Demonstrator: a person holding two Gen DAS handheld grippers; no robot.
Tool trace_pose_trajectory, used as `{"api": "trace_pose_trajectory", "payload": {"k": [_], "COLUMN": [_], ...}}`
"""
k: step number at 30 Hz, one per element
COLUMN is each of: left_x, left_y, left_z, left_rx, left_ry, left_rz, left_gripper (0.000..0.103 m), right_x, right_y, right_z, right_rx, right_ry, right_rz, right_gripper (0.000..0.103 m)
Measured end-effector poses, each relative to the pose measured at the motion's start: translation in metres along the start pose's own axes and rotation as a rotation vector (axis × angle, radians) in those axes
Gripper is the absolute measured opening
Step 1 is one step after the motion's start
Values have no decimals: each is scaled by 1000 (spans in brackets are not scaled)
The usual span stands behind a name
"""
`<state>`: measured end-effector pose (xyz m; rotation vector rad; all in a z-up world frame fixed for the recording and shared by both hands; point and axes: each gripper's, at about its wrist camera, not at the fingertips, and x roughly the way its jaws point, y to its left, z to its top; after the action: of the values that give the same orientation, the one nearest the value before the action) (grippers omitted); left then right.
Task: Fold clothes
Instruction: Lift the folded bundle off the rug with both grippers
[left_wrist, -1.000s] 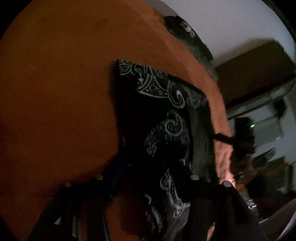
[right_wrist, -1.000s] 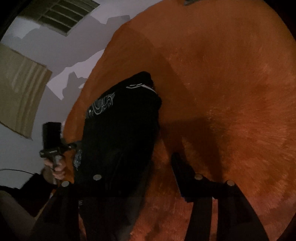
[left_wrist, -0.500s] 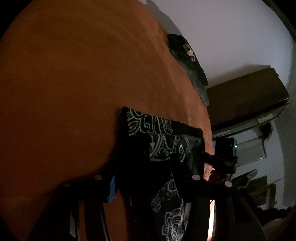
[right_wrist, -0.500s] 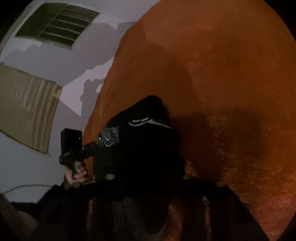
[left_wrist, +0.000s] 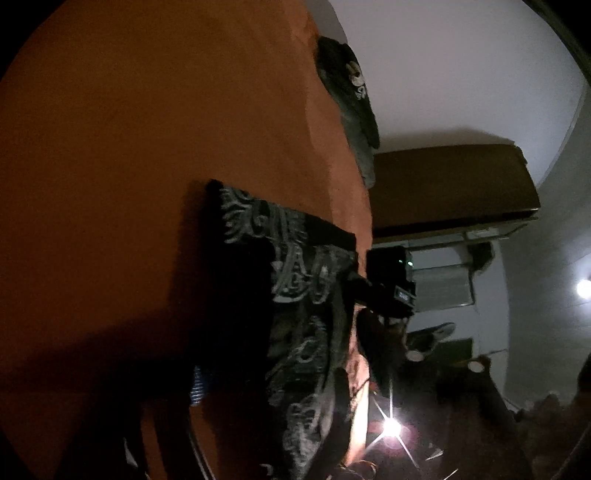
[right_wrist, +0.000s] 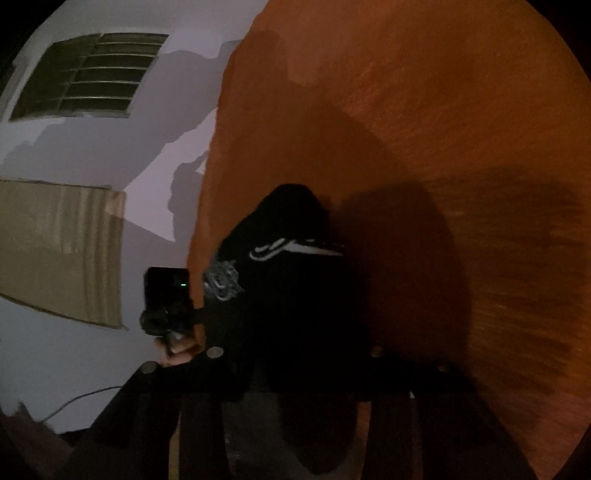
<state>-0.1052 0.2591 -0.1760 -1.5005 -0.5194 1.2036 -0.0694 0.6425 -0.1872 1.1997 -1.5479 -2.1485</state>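
Watching the right side is what I'd do, because that's where this can go wrong. The black patterned garment (left_wrist: 295, 280) lies folded on the orange blanket (left_wrist: 129, 166), and its far side sits just beside the blanket's edge. Drag it any further that way and it could slip off, undoing the fold.

Your left gripper (left_wrist: 266, 369) has just been opening and its fingers stand spread wide, with the garment's near end lying between them and no pad visibly pressing on it. Pull that hand back carelessly and a finger could catch the top layer and peel it open.

Your right gripper (right_wrist: 295, 347) has just been opening too. The dark cloth fills the gap between its fingers, running forward from them onto the blanket. It's too dark down there to tell whether the pads are pinching it or just sitting beside it. If they do have hold of a layer, backing off would tug the fold crooked.

The other clothes pile (left_wrist: 351, 92) sits well apart, so it's not a worry.
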Motion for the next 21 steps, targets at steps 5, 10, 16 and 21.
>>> {"api": "trace_pose_trajectory", "payload": {"k": [5,10,16,21], "left_x": [-2,-2,-21,-19], "left_y": [-5,-17,-64,-152], "left_z": [-10,-23,-4,30], "left_rx": [60,160,227,346], "left_ry": [-84,-172,-256,-286], "left_rz": [100,127,-8,-24], "left_gripper": [38,12,10,10], "right_x": [0,-15,-48,-101], "right_y": [32,105,199,244], "right_z": [-6,-29,-47,-20], "right_rx": [-119,-356,-579,-623], "right_ry": [-36,-88,-153,-246], "right_rz": [-15,-192,-277,-297], "right_gripper": [11,8,8,7]}}
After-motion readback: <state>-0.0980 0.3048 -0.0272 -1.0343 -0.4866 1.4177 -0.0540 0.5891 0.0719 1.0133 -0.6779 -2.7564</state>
